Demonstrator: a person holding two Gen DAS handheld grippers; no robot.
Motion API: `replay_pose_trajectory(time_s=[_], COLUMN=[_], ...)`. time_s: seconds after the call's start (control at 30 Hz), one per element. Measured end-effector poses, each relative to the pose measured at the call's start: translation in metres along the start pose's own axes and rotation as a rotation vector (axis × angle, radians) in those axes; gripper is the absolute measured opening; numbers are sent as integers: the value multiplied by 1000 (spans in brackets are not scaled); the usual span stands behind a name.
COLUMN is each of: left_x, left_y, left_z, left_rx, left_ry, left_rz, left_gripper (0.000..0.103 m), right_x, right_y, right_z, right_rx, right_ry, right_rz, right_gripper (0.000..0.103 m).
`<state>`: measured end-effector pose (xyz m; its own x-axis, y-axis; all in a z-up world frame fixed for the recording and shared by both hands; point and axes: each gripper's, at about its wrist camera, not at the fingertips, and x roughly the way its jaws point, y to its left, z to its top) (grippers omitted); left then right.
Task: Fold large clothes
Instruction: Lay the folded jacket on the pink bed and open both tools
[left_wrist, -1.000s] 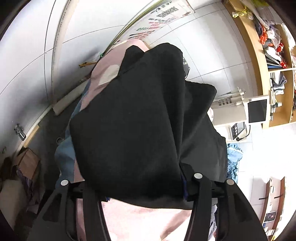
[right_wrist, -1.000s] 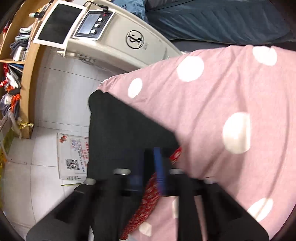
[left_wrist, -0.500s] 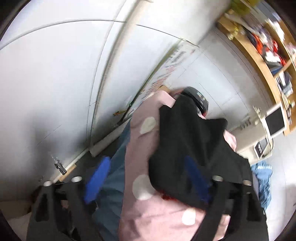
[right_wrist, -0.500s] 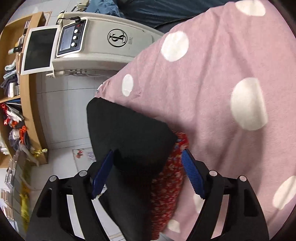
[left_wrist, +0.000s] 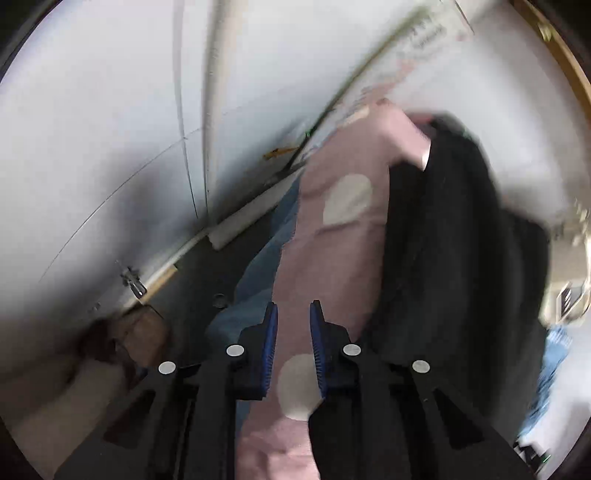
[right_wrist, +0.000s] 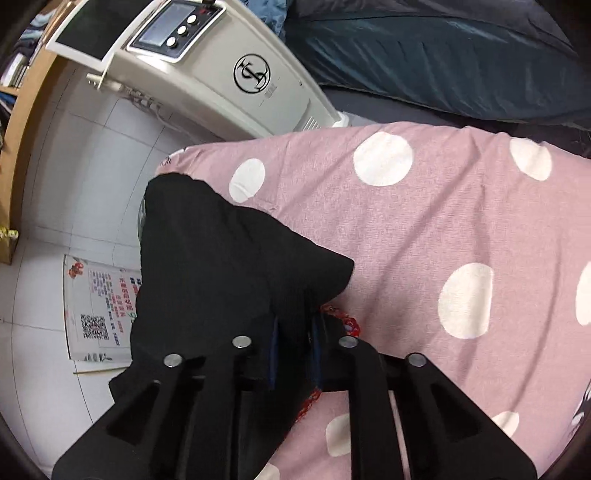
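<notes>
Right wrist view, right gripper (right_wrist: 293, 345) jaws pinching black garment (right_wrist: 221, 266), left gripper (left_wrist: 293, 343) (blurred) seemingly parted, empty.

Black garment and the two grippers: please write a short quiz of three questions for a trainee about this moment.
1. True or false: the right gripper is shut on the black garment.
2. Multiple choice: what shows between the fingers of the left gripper? A) the black garment B) the pink dotted sheet C) a red towel
3. Fill in the blank: in the right wrist view, the cream machine stands on the ______ floor.

Key: 1. True; the cloth is pinched between the narrow jaws. 2. B; the sheet lies behind the small gap, and whether the pads grip it cannot be told. 3. tiled.
</notes>
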<state>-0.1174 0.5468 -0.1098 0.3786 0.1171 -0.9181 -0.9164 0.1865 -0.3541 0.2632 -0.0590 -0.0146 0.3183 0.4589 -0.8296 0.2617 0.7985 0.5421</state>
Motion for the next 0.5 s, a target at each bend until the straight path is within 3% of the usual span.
replay_pose_trajectory(time_s=[0.03, 0.1, 0.13, 0.17, 0.23, 0.33, 0.5], left_x=[-15, -42, -55, -69, -82, -86, -81], left_y=[-2, -15, -24, -34, -51, -89, -155], left_z=[-1, -8, -15, -25, -39, -64, -112], left_rx=[19, 112, 163, 219, 294, 425, 622], left_ry=[-41, -119, -162, -210, -239, -197, -91], left_rz=[-14, 2, 10, 3, -20, -49, -79], left_gripper=[21, 50, 75, 85, 86, 91, 96], right_x=[-9, -31, -40, -51, -67, -74, -73], right_y=[2, 8, 15, 27, 49, 80, 128], right_z=[-2, -10, -13, -22, -43, -79, -153], right_rx=[-13, -95, -147, -237, -395, -593, -840], right_ry=[-14, -78, -103, -130, -160, -109, 25], right_rz=[-43, -123, -137, -175, -213, -172, -163], right_gripper=[35, 52, 56, 66, 71, 86, 86])
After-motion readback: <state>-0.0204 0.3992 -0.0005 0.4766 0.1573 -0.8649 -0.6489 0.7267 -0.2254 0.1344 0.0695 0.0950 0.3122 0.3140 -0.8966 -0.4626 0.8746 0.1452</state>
